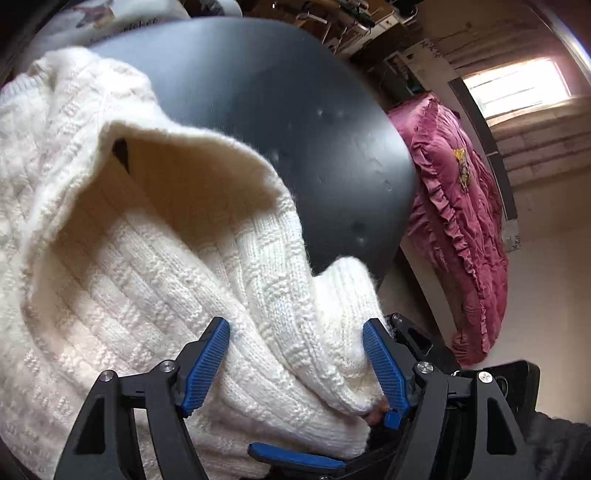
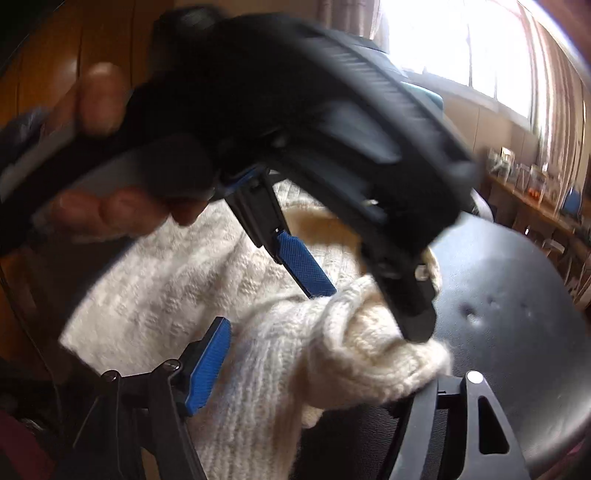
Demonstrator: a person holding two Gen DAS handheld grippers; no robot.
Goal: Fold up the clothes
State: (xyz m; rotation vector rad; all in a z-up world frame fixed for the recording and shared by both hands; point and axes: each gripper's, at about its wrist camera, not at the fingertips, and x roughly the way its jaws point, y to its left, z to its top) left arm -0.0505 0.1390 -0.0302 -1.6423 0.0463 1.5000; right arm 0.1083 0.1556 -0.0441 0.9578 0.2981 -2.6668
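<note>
A cream knitted sweater [image 1: 110, 258] lies bunched on a round black table [image 1: 258, 92]. Its thick ribbed fold runs between the blue pads [image 1: 210, 362] of my left gripper [image 1: 295, 332], whose jaws stand wide and do not squeeze it. In the right wrist view a hand holds the left gripper [image 2: 373, 312] from above over the sweater [image 2: 166, 295]. My right gripper [image 2: 325, 354] stands wide too, with a sleeve end [image 2: 369, 362] draped between its fingers. That sleeve end hides the right finger's pad; the left pad [image 2: 207, 369] is bare.
The table's [image 2: 517, 314] right part is bare, with its edge close by. A pink ruffled bedspread [image 1: 461, 221] lies on the floor beyond the table. A printed white cloth [image 1: 110, 18] sits at the far side. A cluttered shelf [image 2: 535, 184] runs under a bright window.
</note>
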